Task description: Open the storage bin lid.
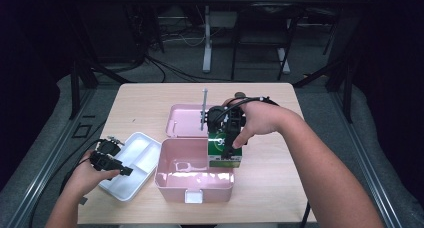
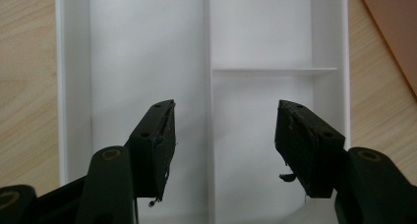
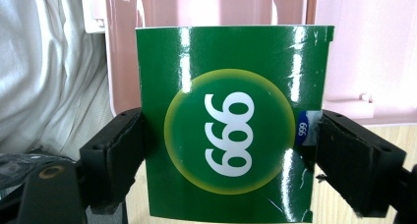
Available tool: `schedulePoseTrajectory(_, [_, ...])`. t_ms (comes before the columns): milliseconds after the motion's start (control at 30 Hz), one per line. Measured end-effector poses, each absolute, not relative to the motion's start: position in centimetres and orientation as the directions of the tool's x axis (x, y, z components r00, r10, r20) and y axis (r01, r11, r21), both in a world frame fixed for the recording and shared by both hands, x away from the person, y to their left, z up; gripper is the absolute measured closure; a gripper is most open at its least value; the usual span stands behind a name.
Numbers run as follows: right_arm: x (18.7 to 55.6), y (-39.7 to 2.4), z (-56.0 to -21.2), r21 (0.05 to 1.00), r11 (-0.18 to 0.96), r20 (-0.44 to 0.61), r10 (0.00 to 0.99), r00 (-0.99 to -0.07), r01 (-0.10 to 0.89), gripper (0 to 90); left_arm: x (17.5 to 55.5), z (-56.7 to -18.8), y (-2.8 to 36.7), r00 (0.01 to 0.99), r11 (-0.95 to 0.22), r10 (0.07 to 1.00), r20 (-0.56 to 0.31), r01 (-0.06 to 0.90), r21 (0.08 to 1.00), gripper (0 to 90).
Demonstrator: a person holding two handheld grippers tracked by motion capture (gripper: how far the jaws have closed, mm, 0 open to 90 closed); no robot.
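Right tongs [image 1: 227, 147] clamped on both sides of a green box [image 1: 223, 150] held above the right rim of the open pink case [image 1: 194, 180], left tongs [image 1: 114, 164] spread wide and empty over the white tray [image 1: 131, 188] just left of the case, all on the tabletop [image 1: 280, 138]

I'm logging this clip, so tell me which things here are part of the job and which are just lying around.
In the job:
green box, clamped in the right gripper
pink case, open, with the box at its right rim
white tray under the open left gripper

Lying about:
cables on the floor beyond the table
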State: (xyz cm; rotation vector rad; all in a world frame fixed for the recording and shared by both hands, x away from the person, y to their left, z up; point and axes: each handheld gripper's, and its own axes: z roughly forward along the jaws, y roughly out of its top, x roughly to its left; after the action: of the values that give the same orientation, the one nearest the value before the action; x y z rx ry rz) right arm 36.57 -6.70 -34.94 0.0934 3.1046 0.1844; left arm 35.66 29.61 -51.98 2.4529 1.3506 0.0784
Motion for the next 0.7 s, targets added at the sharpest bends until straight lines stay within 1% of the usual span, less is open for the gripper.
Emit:
schedulePoseTrajectory(133, [36.6,-6.3,-35.2,0.114,0.992,-0.025,0.051,-0.998,0.047,15.6,35.7,-52.0,29.6,0.547,-0.492,0.829,-0.113,0.810,0.319,40.8])
schedulePoseTrajectory(233, [36.7,-6.1,-35.5,0.132,0.990,-0.015,0.060,-0.998,0.058,15.6,35.7,-52.0,29.6,0.549,-0.493,0.828,-0.112,0.810,0.318,40.9])
schedulePoseTrajectory(700, [36.3,-4.9,-36.2,0.110,0.993,-0.013,0.036,-0.999,0.035,15.6,35.7,-52.1,29.5,0.550,-0.494,0.827,-0.114,0.809,0.318,40.9])
